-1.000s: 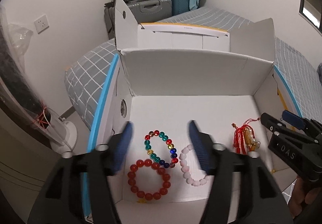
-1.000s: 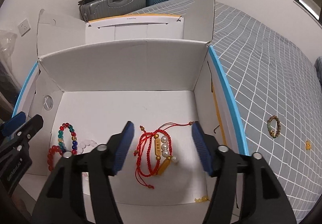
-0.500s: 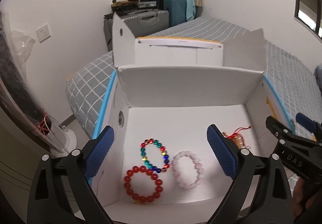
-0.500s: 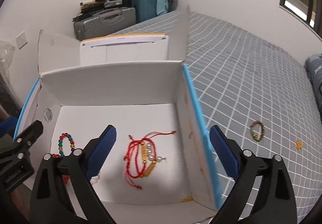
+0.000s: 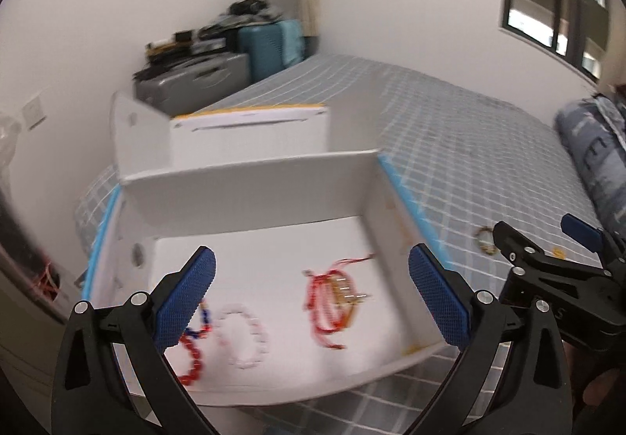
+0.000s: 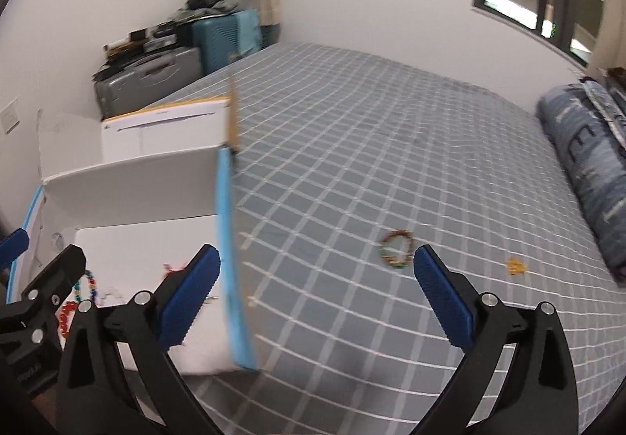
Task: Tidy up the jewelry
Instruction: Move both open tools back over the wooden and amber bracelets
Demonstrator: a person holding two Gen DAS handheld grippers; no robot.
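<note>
**Desk:** Reaching for what, exactly, in this bedroom shot?

**Photographer:** Both tools are empty. The left gripper [image 5: 312,296] and the right gripper [image 6: 317,292] are each opening, blue pads spread wide, nothing between them. The right one faces a small mixed-bead bracelet [image 6: 396,249] lying loose on the grey checked bedspread [image 6: 391,145], with a tiny yellow piece [image 6: 515,266] just beyond it. Those two look like the pieces not yet put away.

**Desk:** How would the pickup go well?

**Photographer:** My read: come down over the bracelet with the pads straddling one side of the ring, not the whole loop, and press lightly into the soft cover so the beads do not roll away. Closing slowly should help, because the fabric gives. The yellow piece is too small and blurred to identify, so it probably needs a finer pinch.

**Desk:** And the box?

**Photographer:** A white cardboard box [image 5: 250,196] with blue edging sits open on the bed, flaps up. Inside, from the left wrist view: a red bead bracelet [image 5: 193,358] at the near left, touching a multicoloured bead bracelet [image 5: 204,317] partly hidden behind the left pad; a pale pink bead bracelet [image 5: 244,337] just beside them; and a red cord bracelet with gold and pearl beads [image 5: 332,296] lying apart toward the right wall.
</note>
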